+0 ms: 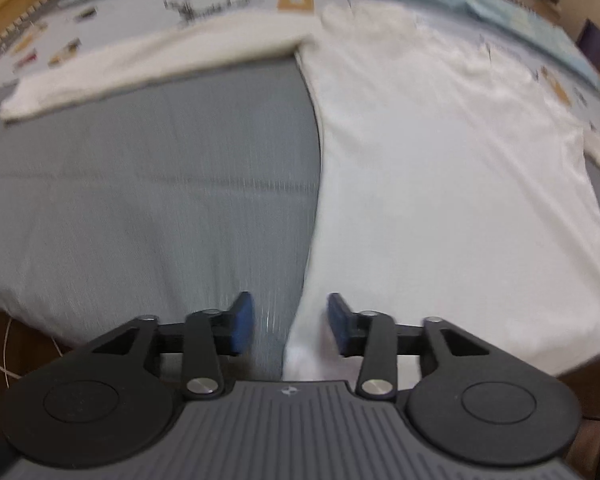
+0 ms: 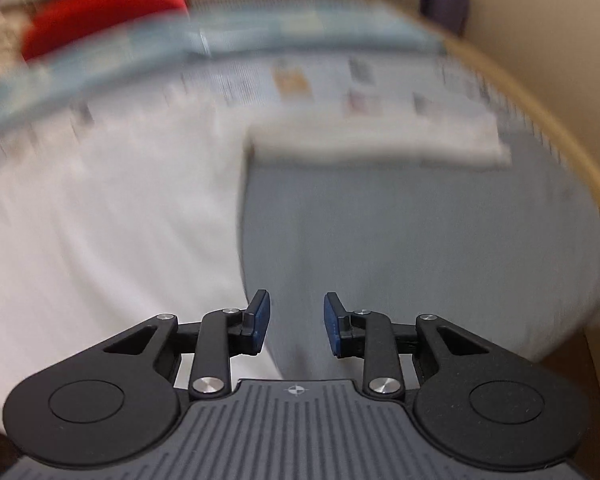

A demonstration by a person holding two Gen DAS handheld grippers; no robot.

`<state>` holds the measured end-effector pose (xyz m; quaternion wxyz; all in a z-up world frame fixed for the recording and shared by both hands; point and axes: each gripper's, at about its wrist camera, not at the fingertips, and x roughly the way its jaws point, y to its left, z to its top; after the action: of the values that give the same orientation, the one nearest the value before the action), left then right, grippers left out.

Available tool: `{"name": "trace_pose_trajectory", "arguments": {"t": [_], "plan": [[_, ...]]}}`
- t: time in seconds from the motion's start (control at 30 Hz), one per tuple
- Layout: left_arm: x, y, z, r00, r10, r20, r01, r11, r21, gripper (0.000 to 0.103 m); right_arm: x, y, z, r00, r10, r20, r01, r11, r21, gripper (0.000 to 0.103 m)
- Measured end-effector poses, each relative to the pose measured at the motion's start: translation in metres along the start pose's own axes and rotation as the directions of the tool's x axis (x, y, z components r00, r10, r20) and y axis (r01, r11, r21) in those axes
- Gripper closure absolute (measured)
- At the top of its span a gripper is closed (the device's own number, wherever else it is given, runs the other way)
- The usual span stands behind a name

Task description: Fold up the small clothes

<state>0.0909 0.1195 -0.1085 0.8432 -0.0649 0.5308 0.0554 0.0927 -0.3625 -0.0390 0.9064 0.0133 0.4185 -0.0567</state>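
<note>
Across the grey bedsheet (image 1: 148,200) a white long-sleeved shirt (image 1: 440,184) lay flat, one sleeve (image 1: 148,64) reaching toward nine o'clock, the other sleeve (image 2: 376,140) toward three. At six o'clock the left gripper (image 1: 288,320) hung with jaws parted over the shirt's hem edge, gripping nothing. The right gripper (image 2: 296,320) also stood apart, over bare sheet beside the shirt. A red cloth (image 2: 100,12) sat at eleven o'clock.

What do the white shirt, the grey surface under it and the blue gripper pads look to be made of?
White shirt: soft matte fabric, probably cotton knit; it lies limp with faint wrinkles. Grey sheet: woven cloth with fine ribbed lines and a dull finish. Blue pads on the left hand-held gripper: look like rubber or foam, matte; black linkages behind look like moulded plastic. Blur leaves the details uncertain.
</note>
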Motion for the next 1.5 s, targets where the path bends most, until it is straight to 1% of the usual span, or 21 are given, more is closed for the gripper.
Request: {"name": "trace_pose_trajectory", "arguments": {"t": [0.07,0.13,0.2,0.27,0.33,0.4,0.47,0.63,0.73,0.83,0.87,0.9,0.97,1.03,1.07,1.13,1.23,1.3,1.37,1.43,1.5], "plan": [[-0.009,-0.003,0.005,0.999,0.009,0.051,-0.008,1.000,-0.014,0.043,-0.023,0.000,0.020,0.993,0.037,0.114,-0.035,0.999,-0.027,0.067],[-0.018,-0.006,0.009,0.995,0.007,0.102,-0.003,0.999,-0.036,0.040,-0.043,-0.002,0.032,0.973,0.085,0.215,-0.076,0.996,-0.051,0.056],[-0.026,-0.009,0.012,0.989,0.005,0.147,0.002,0.999,-0.048,0.037,-0.052,-0.005,0.035,0.952,0.110,0.285,-0.096,0.993,-0.064,0.052],[-0.035,-0.014,0.016,0.979,0.025,0.202,-0.016,0.999,-0.046,0.036,-0.050,-0.005,0.031,0.945,0.101,0.311,-0.082,0.994,-0.074,0.052],[-0.040,-0.019,0.018,0.967,0.061,0.249,-0.053,0.998,-0.040,0.034,-0.036,0.000,0.028,0.958,0.101,0.267,-0.096,0.995,-0.032,0.053],[-0.045,-0.023,0.018,0.950,0.093,0.298,-0.086,0.996,-0.039,0.034,-0.029,0.009,0.026,0.955,0.141,0.260,-0.153,0.988,0.024,0.053],[-0.048,-0.026,0.018,0.940,0.113,0.322,-0.104,0.994,-0.045,0.034,-0.017,0.026,0.023,0.958,0.150,0.244,-0.158,0.987,0.016,0.053],[-0.047,-0.024,0.024,0.937,0.122,0.327,-0.100,0.991,-0.083,0.034,-0.003,0.070,0.024,0.962,0.165,0.217,-0.154,0.986,-0.067,0.053],[-0.047,-0.020,0.026,0.938,0.110,0.328,-0.083,0.992,-0.094,0.031,0.004,0.080,0.028,0.963,0.172,0.210,-0.163,0.985,-0.060,0.053],[-0.046,-0.021,0.030,0.940,0.114,0.322,-0.086,0.991,-0.100,0.030,0.017,0.089,0.029,0.967,0.176,0.186,-0.168,0.984,-0.058,0.053],[-0.046,-0.022,0.031,0.935,0.128,0.330,-0.101,0.990,-0.100,0.030,0.021,0.092,0.031,0.967,0.178,0.182,-0.169,0.984,-0.060,0.053],[-0.047,-0.025,0.033,0.925,0.158,0.345,-0.132,0.986,-0.097,0.030,0.022,0.095,0.032,0.965,0.182,0.190,-0.173,0.983,-0.061,0.053],[-0.052,-0.030,0.037,0.900,0.224,0.374,-0.200,0.974,-0.103,0.030,0.023,0.101,0.034,0.961,0.172,0.215,-0.160,0.984,-0.074,0.053],[-0.062,-0.029,0.045,0.873,0.269,0.408,-0.232,0.963,-0.139,0.030,0.025,0.106,0.036,0.960,0.159,0.231,-0.144,0.986,-0.079,0.053],[-0.067,-0.028,0.050,0.862,0.289,0.416,-0.243,0.957,-0.160,0.030,0.026,0.108,0.037,0.959,0.155,0.237,-0.141,0.987,-0.077,0.053],[-0.080,-0.021,0.067,0.852,0.304,0.426,-0.236,0.950,-0.206,0.030,0.030,0.112,0.039,0.957,0.150,0.248,-0.134,0.988,-0.080,0.053],[-0.094,-0.009,0.101,0.845,0.313,0.434,-0.210,0.940,-0.268,0.030,0.034,0.120,0.040,0.957,0.151,0.246,-0.127,0.986,-0.110,0.053],[-0.098,0.000,0.130,0.843,0.311,0.438,-0.187,0.934,-0.303,0.030,0.037,0.124,0.040,0.958,0.169,0.232,-0.144,0.982,-0.119,0.053],[-0.093,0.009,0.157,0.843,0.295,0.450,-0.171,0.940,-0.296,0.030,0.040,0.129,0.040,0.959,0.180,0.220,-0.154,0.979,-0.131,0.053],[-0.080,0.019,0.182,0.832,0.308,0.461,-0.208,0.944,-0.255,0.030,0.042,0.134,0.040,0.962,0.184,0.203,-0.157,0.977,-0.142,0.053],[-0.063,0.035,0.199,0.826,0.342,0.449,-0.243,0.933,-0.264,0.032,0.045,0.137,0.041,0.963,0.196,0.186,-0.170,0.975,-0.146,0.053]]}}
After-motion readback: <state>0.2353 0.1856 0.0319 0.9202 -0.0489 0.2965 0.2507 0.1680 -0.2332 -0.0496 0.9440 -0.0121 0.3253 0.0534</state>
